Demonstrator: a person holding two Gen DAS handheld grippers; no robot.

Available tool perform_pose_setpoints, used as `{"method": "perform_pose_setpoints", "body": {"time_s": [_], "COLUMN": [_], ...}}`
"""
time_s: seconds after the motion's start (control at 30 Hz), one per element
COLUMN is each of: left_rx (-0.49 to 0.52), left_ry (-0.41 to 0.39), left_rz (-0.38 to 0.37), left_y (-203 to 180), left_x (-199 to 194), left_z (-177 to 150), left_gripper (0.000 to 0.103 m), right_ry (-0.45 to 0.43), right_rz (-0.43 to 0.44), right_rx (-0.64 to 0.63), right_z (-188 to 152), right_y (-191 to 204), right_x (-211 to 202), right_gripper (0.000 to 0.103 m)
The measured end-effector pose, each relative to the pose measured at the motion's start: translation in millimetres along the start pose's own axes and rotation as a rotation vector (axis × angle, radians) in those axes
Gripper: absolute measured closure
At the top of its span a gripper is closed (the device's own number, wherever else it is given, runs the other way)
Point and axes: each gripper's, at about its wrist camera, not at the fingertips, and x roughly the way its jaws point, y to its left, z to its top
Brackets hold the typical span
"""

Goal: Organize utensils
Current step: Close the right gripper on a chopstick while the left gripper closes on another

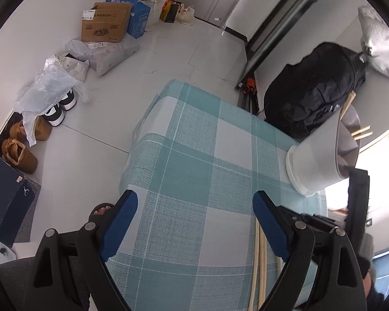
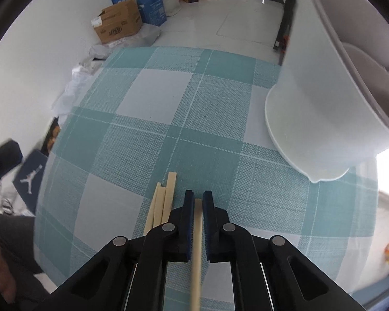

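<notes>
My right gripper [image 2: 198, 197] is shut on one wooden chopstick [image 2: 197, 246] that runs back between its blue pads over the teal checked tablecloth [image 2: 168, 108]. Just left of it lie three more chopsticks [image 2: 163, 202] side by side on the cloth. A white utensil holder [image 2: 324, 90] stands at the right; in the left wrist view the utensil holder [image 1: 316, 160] has chopstick ends [image 1: 361, 132] sticking out of its top. My left gripper [image 1: 194, 212] hangs open over the cloth with nothing between its fingers. Chopsticks [image 1: 259, 264] show beside its right finger.
The small table's far and left edges drop to a white tiled floor. On the floor by the wall are cardboard boxes [image 1: 106, 22], plastic bags [image 1: 51, 83] and shoes [image 1: 20, 150]. A black backpack [image 1: 311, 90] sits past the table at the right.
</notes>
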Motion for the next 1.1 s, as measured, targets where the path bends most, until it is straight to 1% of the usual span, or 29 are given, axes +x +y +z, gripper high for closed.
{"method": "perform_pose_setpoints", "body": {"time_s": [0.07, 0.1, 0.23, 0.3, 0.4, 0.43, 0.57, 0.77, 0.8, 0.87, 0.93, 1.1], "left_rx": [0.043, 0.087, 0.224, 0.267, 0.3, 0.308, 0.355, 0.43, 0.439, 0.45, 0.451, 0.441], "left_ry": [0.024, 0.048, 0.117, 0.148, 0.2, 0.209, 0.229, 0.206, 0.2, 0.202, 0.208, 0.251], "left_rz": [0.013, 0.016, 0.033, 0.031, 0.022, 0.032, 0.09, 0.174, 0.181, 0.228, 0.25, 0.242], "left_y": [-7.7, -14.2, -38.2, -47.1, -58.0, -60.5, -67.5, -74.9, -76.0, -78.5, -81.4, -84.2], "left_x": [4.2, 7.8, 17.7, 20.7, 27.6, 29.5, 37.3, 32.6, 31.8, 32.5, 32.9, 46.3], "left_z": [-4.4, -9.2, -30.7, -38.8, -51.0, -54.8, -68.7, -73.7, -74.6, -75.2, -74.1, -61.9], "left_gripper": [0.016, 0.016, 0.016, 0.016, 0.016, 0.016, 0.016, 0.015, 0.016, 0.013, 0.013, 0.015], "right_ry": [-0.044, -0.068, -0.198, -0.252, -0.337, -0.369, -0.446, -0.498, -0.503, -0.522, -0.539, -0.549], "right_rz": [0.017, 0.026, 0.061, 0.073, 0.1, 0.114, 0.15, 0.187, 0.187, 0.19, 0.195, 0.237], "right_rx": [0.01, 0.015, 0.031, 0.051, 0.104, 0.126, 0.179, 0.23, 0.232, 0.239, 0.25, 0.288], "right_z": [-2.0, -1.6, -9.2, -11.0, -15.9, -20.3, -29.5, -44.1, -45.7, -51.8, -54.7, -59.0], "right_y": [-4.7, -5.3, -15.2, -19.8, -31.3, -39.1, -51.7, -71.0, -73.0, -79.6, -85.4, -99.5], "right_x": [-12.5, -18.7, -59.7, -74.6, -97.9, -107.9, -125.6, -142.2, -143.2, -148.0, -150.3, -150.4], "right_gripper": [0.097, 0.097, 0.097, 0.098, 0.098, 0.098, 0.098, 0.098, 0.098, 0.098, 0.098, 0.098]}}
